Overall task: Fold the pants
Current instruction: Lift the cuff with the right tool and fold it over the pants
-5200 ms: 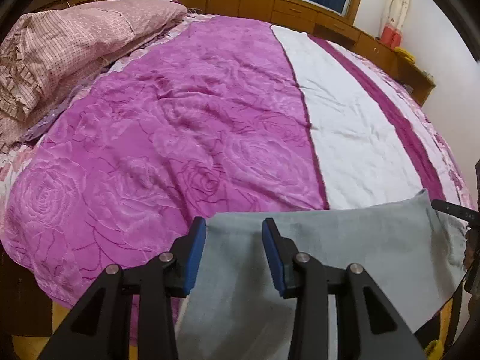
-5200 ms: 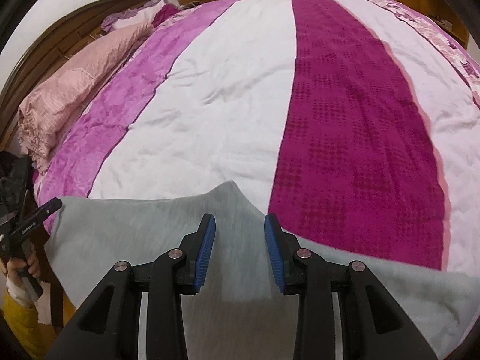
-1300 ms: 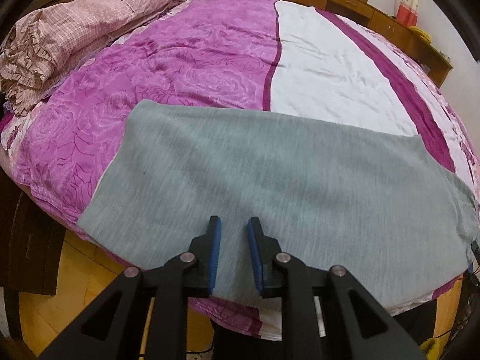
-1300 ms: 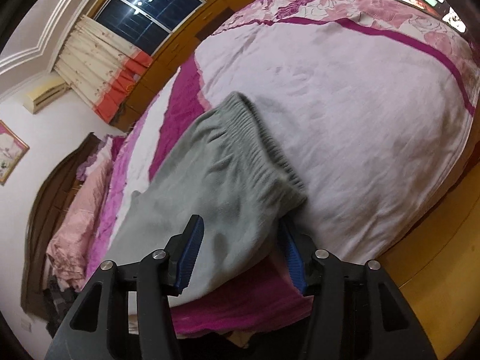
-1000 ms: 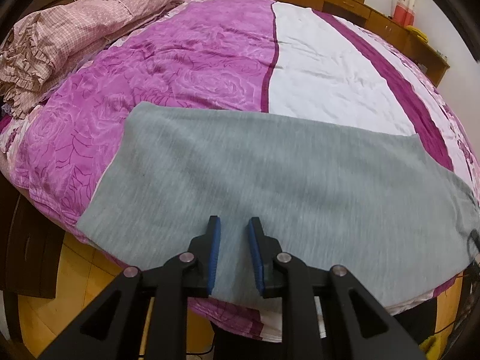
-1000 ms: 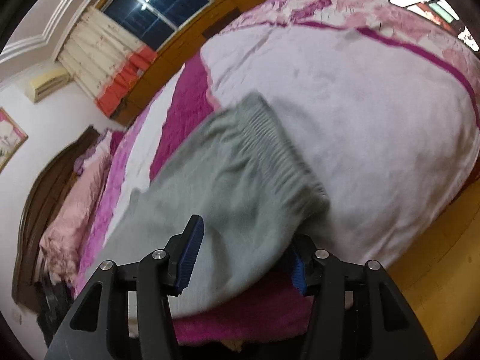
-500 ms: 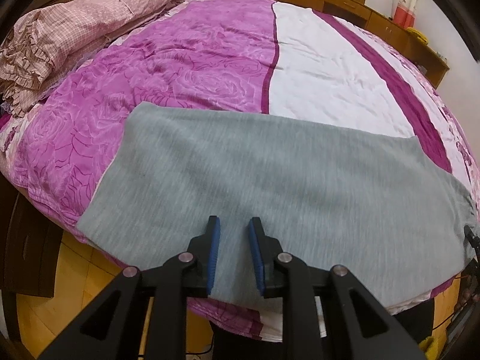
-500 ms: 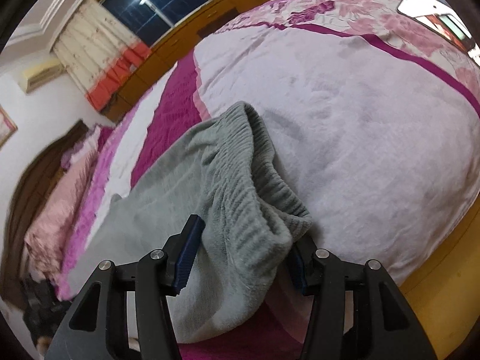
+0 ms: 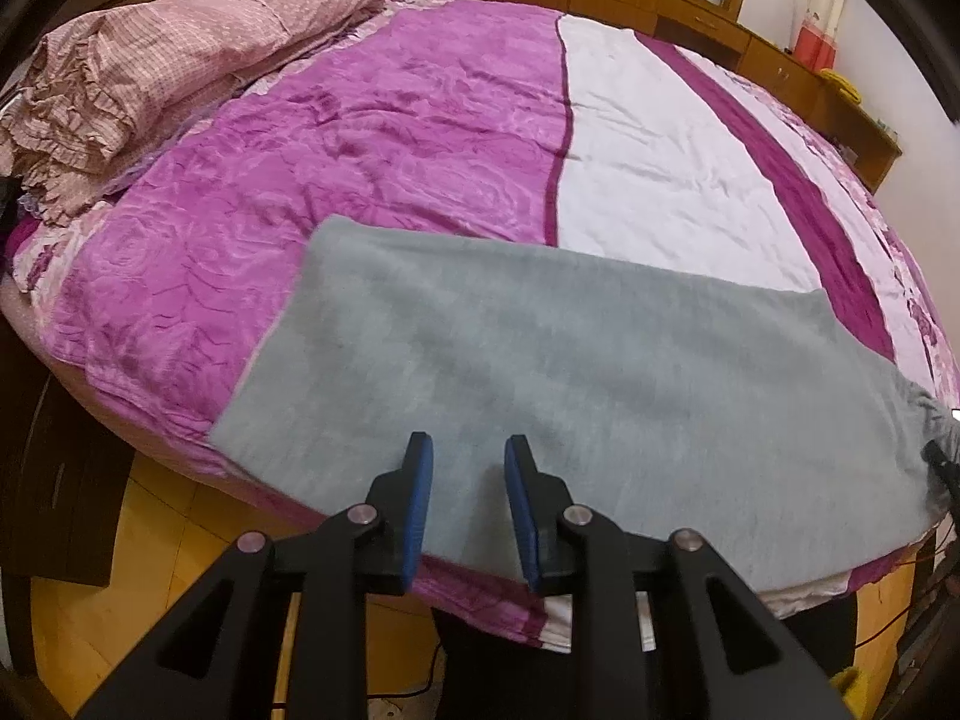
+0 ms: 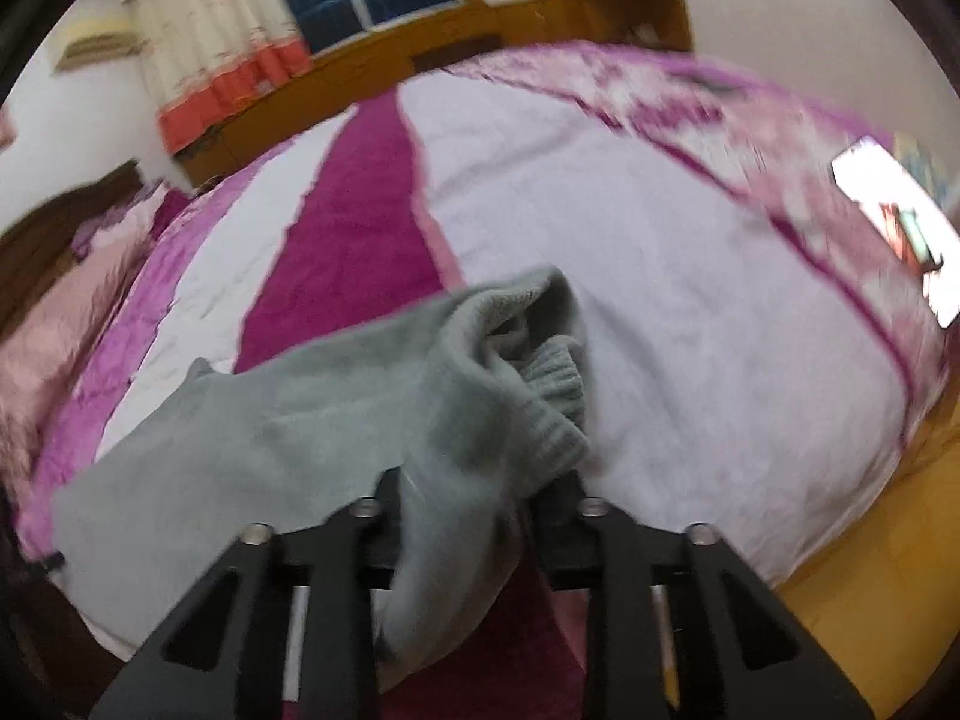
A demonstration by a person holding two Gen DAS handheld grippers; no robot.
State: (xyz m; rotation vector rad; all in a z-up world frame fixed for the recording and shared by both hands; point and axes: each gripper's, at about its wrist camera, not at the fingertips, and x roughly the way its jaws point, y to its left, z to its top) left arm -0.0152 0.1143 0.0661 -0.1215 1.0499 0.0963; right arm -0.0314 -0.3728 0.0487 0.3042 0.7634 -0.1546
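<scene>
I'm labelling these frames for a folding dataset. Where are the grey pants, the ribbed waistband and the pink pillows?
grey pants [image 9: 600, 372], left wrist view, middle of the flat leg fabric.
ribbed waistband [image 10: 555, 387], right wrist view, bunched ribbed edge above the jaws.
pink pillows [image 9: 162, 72], left wrist view, top of the checked pile.

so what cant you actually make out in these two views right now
- Right gripper pads, right wrist view: buried in the bunched waistband of the grey pants.
- Bright flat object, right wrist view: motion blur smears it.
- Waistband end of the pants, left wrist view: cut off by the right edge.
- Left gripper: touching the fabric or hovering, unclear.
</scene>
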